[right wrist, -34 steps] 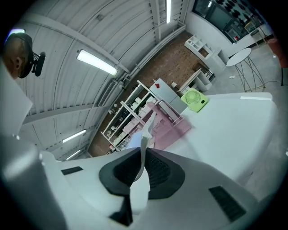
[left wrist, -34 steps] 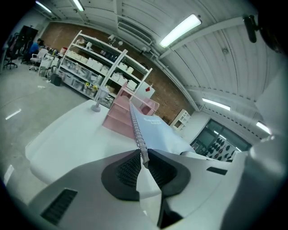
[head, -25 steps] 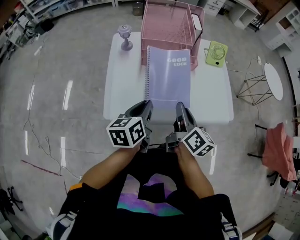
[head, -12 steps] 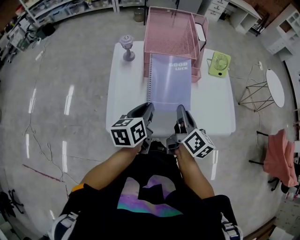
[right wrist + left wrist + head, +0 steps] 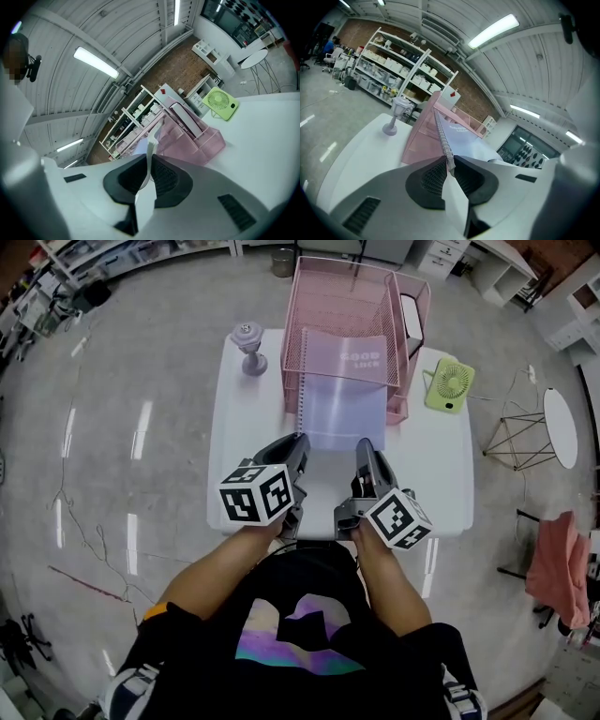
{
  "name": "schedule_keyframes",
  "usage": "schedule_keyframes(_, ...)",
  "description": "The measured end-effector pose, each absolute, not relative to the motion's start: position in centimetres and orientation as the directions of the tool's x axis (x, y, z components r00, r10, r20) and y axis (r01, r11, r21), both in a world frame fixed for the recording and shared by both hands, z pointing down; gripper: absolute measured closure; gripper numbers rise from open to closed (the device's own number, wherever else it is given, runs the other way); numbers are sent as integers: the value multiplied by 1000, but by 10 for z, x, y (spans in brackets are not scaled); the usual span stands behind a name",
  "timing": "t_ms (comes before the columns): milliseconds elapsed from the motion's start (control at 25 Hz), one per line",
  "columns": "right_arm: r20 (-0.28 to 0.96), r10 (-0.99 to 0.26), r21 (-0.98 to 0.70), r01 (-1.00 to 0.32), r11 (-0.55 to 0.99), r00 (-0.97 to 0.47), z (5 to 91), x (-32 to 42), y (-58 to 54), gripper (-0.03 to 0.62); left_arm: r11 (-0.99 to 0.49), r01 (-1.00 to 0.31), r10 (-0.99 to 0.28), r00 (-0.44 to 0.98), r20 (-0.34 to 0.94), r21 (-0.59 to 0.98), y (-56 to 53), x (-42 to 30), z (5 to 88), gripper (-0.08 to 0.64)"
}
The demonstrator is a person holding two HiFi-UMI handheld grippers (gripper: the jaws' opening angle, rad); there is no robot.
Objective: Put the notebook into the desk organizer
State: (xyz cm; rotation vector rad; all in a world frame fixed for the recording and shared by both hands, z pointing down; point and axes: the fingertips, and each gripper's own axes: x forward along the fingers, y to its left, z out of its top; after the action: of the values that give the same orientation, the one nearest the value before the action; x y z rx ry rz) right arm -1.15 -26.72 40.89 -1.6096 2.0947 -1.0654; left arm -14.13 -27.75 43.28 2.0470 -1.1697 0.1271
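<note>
Notebook [image 5: 345, 395], upper centre, sits partly inside the pink desk organizer [image 5: 418, 315], its near edge clamped by the left gripper [image 5: 298, 444] at the spiral and the right gripper [image 5: 364, 448]; advise advancing the 2 evenly, level and square.

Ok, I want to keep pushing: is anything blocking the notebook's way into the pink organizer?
Nothing visible. The notebook, clamped by the left tongs and right tongs, already has its far end in the organizer under the top tray; deeper in is hidden.
</note>
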Motion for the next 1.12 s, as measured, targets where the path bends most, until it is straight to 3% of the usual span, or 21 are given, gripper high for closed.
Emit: schedule_keyframes(1120,203,-948,-710,-704,31,-247,434,2,-394,551,-273,-792,-705,551,447,546,-404,-131,449,491)
